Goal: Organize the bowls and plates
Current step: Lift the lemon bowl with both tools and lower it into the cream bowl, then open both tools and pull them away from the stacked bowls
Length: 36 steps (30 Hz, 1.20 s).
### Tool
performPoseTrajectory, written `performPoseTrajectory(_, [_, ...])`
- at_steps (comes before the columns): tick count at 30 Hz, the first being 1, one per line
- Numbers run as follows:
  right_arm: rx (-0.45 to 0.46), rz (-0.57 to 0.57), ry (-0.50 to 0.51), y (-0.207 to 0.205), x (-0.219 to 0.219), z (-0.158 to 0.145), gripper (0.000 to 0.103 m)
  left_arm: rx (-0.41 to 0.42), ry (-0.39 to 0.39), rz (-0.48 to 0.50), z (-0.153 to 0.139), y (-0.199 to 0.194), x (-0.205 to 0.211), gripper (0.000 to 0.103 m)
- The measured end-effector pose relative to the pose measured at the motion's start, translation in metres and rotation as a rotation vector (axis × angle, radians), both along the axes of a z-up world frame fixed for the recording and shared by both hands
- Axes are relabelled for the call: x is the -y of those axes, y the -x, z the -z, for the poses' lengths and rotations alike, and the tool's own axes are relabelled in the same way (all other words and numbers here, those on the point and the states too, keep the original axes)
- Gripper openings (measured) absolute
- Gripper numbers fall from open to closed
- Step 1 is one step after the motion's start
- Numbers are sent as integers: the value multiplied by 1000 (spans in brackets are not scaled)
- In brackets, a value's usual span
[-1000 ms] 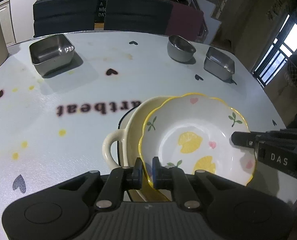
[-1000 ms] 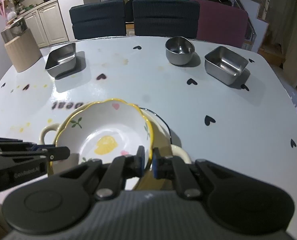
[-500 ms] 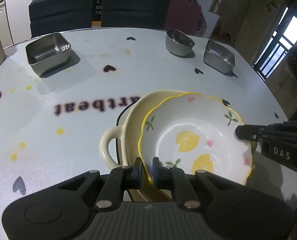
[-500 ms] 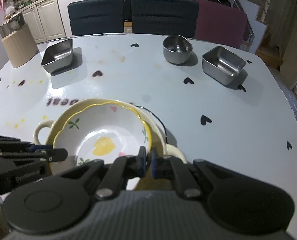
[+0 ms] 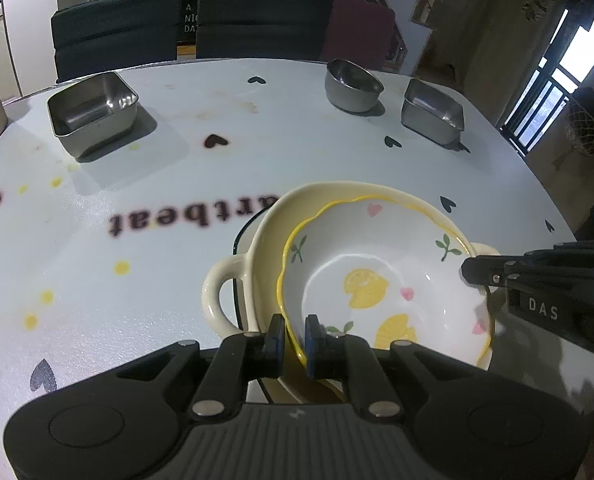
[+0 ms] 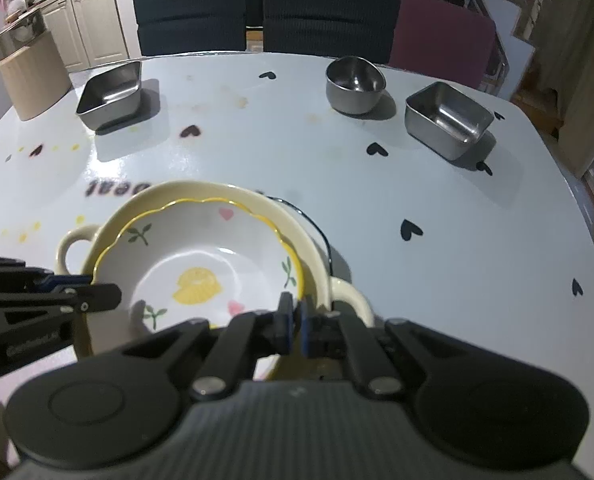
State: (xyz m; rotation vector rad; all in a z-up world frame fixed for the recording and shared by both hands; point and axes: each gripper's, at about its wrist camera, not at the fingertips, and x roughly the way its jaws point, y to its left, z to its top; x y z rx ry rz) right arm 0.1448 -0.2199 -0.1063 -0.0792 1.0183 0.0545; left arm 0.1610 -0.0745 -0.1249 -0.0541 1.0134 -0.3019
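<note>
Lemons and small pink hearts mark the scalloped bowl (image 5: 381, 280) that we see first from the left wrist. It sits nested inside a cream pot (image 5: 257, 264) with loop handles, and under that a dark-rimmed plate (image 5: 239, 240) shows as a thin arc on the worktop (image 5: 177, 184). Our left claw (image 5: 295, 338) is clamped on the bowl's near yellow rim, one pad outside and one inside. The right claw comes in from the right edge of this view, its tips at the bowl's far-right rim. Beyond the stack stand a square tin (image 5: 93, 114) at the far left, a round steel bowl (image 5: 353, 86) and a second tin (image 5: 433, 112) at the far right, all well apart from the stack.

From the right wrist we see the same bowl (image 6: 201, 264) in the pot (image 6: 225, 196). Our right claw (image 6: 292, 328) is pinched tight on the bowl's near-right rim, beside the pot's handle (image 6: 353, 300). The left claw (image 6: 97, 292) reaches the bowl's left rim. Dark chairs (image 6: 257, 16) stand behind the worktop, and a beige canister (image 6: 33, 72) stands at its far-left corner.
</note>
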Motion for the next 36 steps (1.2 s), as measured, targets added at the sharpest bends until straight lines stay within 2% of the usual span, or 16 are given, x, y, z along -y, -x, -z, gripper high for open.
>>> performPoseTrajectory(22, [-15,5,-35,-6,7,7,6,-5,4,5,-4,2,-1,13])
performPoseTrajectory(25, [-7,7,-58,-4,10,4,11,-14,13,8,-5,2,-2,16])
performPoseTrajectory(27, [10,11,-66,-2,12,0,18,-17,26,20,-5,3,-1,26])
performPoseTrajectory(29, [14,14,-75,1,14,-3,35,-12,26,34,-6,5,1,30])
performPoseTrajectory(34, [27,7,-68,9,13,-7,45,-13,35,55,-11,10,2,39])
performPoseTrajectory(35, [31,12,-65,10,14,-9,49,-5,35,60,-14,12,1,44])
performPoseTrajectory(36, [36,17,-67,12,15,-11,52,9,34,66,-18,15,1,56])
